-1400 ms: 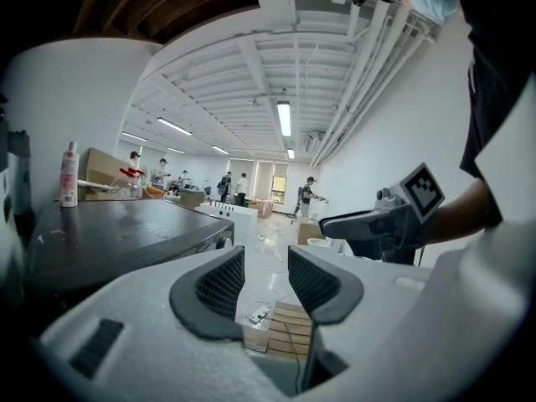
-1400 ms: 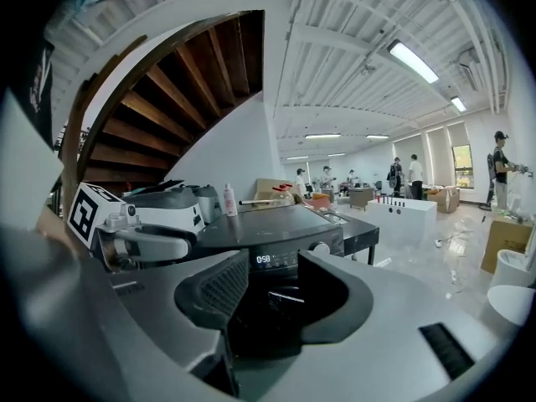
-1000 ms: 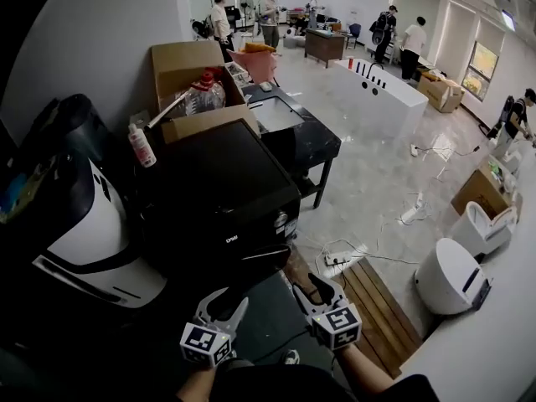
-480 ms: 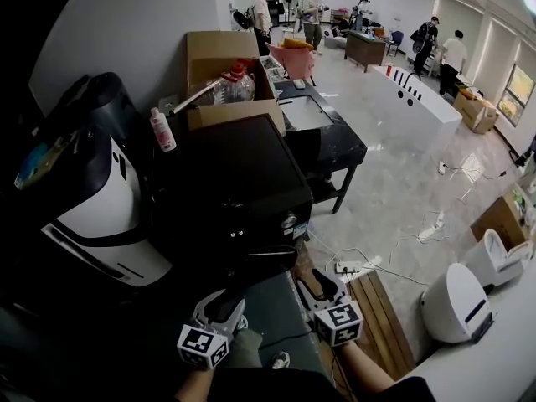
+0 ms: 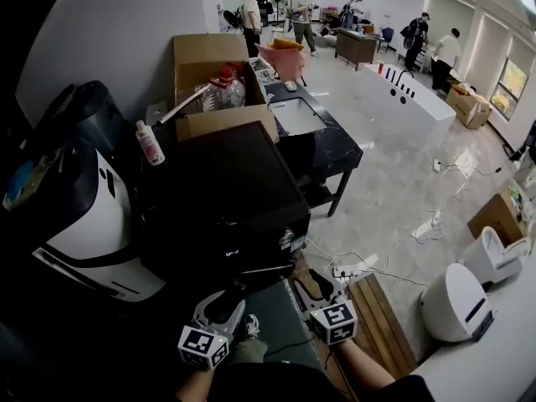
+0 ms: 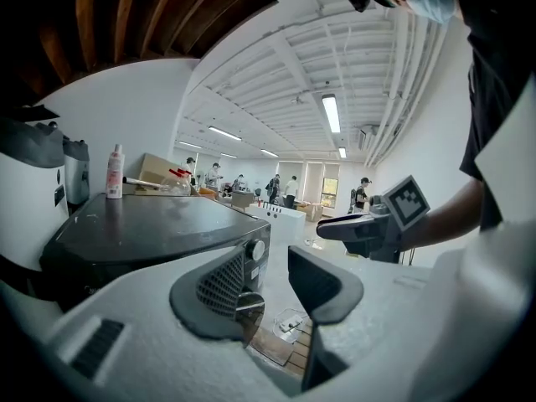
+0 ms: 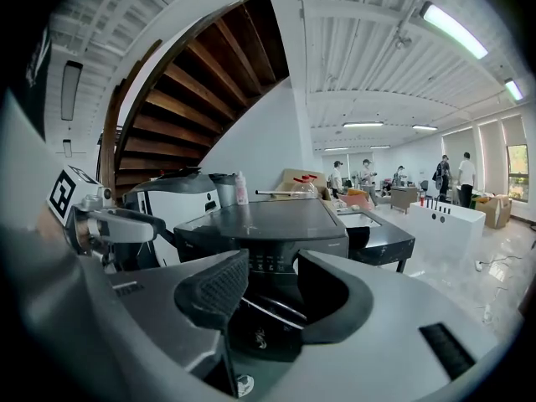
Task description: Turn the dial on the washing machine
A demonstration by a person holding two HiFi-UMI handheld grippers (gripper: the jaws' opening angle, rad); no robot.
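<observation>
The black washing machine (image 5: 218,191) stands in the middle of the head view, with its front panel facing me. Its small round dial (image 6: 258,249) shows pale on the front corner in the left gripper view. My left gripper (image 5: 219,308) hangs low before the machine's front, jaws apart and empty; in its own view (image 6: 272,287) the dial lies beyond the left jaw. My right gripper (image 5: 316,290) is beside it to the right, open and empty. In the right gripper view its jaws (image 7: 272,296) frame the machine's front (image 7: 260,224). Neither gripper touches the machine.
A white-and-black appliance (image 5: 84,224) stands left of the machine. Behind are a spray bottle (image 5: 149,143), a cardboard box (image 5: 209,65) and a dark table (image 5: 314,136). A wooden platform (image 5: 377,308), a power strip with cables (image 5: 343,268) and a white round appliance (image 5: 456,300) lie right.
The head view has swung a little, shifting the machine in the picture. Both grippers stay low before the machine with jaws unchanged.
</observation>
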